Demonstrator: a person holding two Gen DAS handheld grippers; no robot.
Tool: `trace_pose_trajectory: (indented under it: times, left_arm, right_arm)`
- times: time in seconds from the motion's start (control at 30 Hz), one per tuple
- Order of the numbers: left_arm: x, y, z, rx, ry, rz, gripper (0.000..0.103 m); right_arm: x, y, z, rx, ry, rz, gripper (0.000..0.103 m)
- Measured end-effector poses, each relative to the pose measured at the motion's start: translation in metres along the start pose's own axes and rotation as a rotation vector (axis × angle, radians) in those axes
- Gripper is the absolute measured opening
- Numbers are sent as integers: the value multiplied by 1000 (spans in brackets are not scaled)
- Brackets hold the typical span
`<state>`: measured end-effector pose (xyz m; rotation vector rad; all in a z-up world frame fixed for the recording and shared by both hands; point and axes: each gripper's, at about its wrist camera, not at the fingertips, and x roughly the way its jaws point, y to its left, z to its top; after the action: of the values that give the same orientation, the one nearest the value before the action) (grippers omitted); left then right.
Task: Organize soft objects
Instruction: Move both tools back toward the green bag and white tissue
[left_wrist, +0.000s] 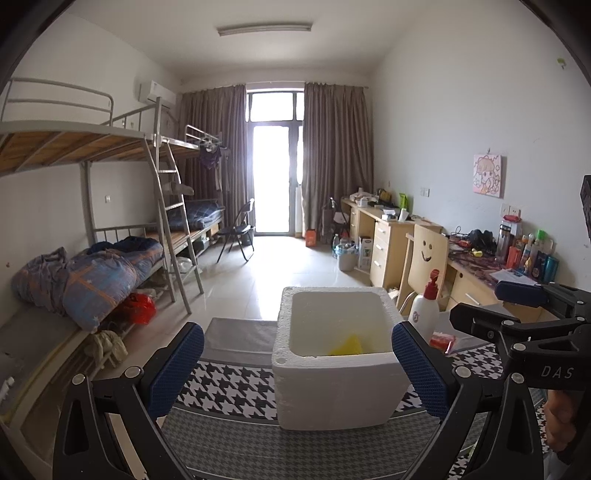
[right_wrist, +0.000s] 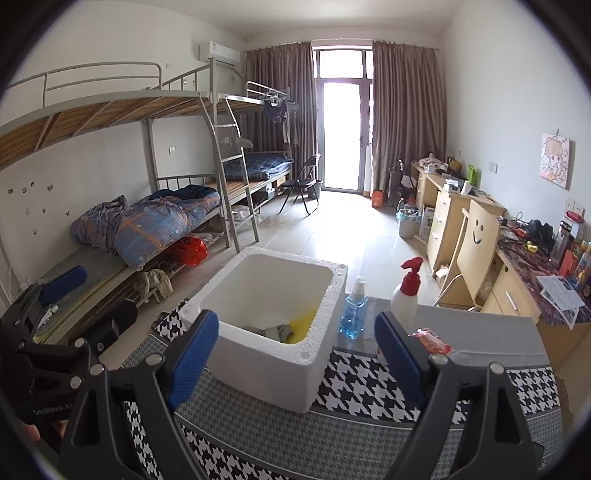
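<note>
A white foam box (left_wrist: 340, 391) (right_wrist: 280, 369) stands on a table with a houndstooth cloth (left_wrist: 229, 391) (right_wrist: 362, 384). Inside it lie a yellow soft item (left_wrist: 347, 347) (right_wrist: 304, 323) and a grey cloth (right_wrist: 275, 330). My left gripper (left_wrist: 295, 369) is open and empty, its fingers on either side of the box, held in front of it. My right gripper (right_wrist: 295, 354) is open and empty, just in front of the box. Each gripper shows at the edge of the other's view.
A white spray bottle with a red top (left_wrist: 424, 306) (right_wrist: 406, 291), a blue liquid bottle (right_wrist: 354, 314) and a red packet (left_wrist: 441, 339) (right_wrist: 430, 338) stand right of the box. Bunk beds (right_wrist: 147, 221) are left, desks and a chair (right_wrist: 476, 240) right.
</note>
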<state>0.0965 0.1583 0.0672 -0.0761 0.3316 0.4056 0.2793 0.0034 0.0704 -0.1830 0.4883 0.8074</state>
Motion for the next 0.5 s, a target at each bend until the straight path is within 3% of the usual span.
trace_pose_trajectory:
  times: [0.5]
  left_arm:
    - [-18,-26,-2,39,-18,-64,102]
  right_arm:
    - [-40,-10,-16,17,-43,-23,89]
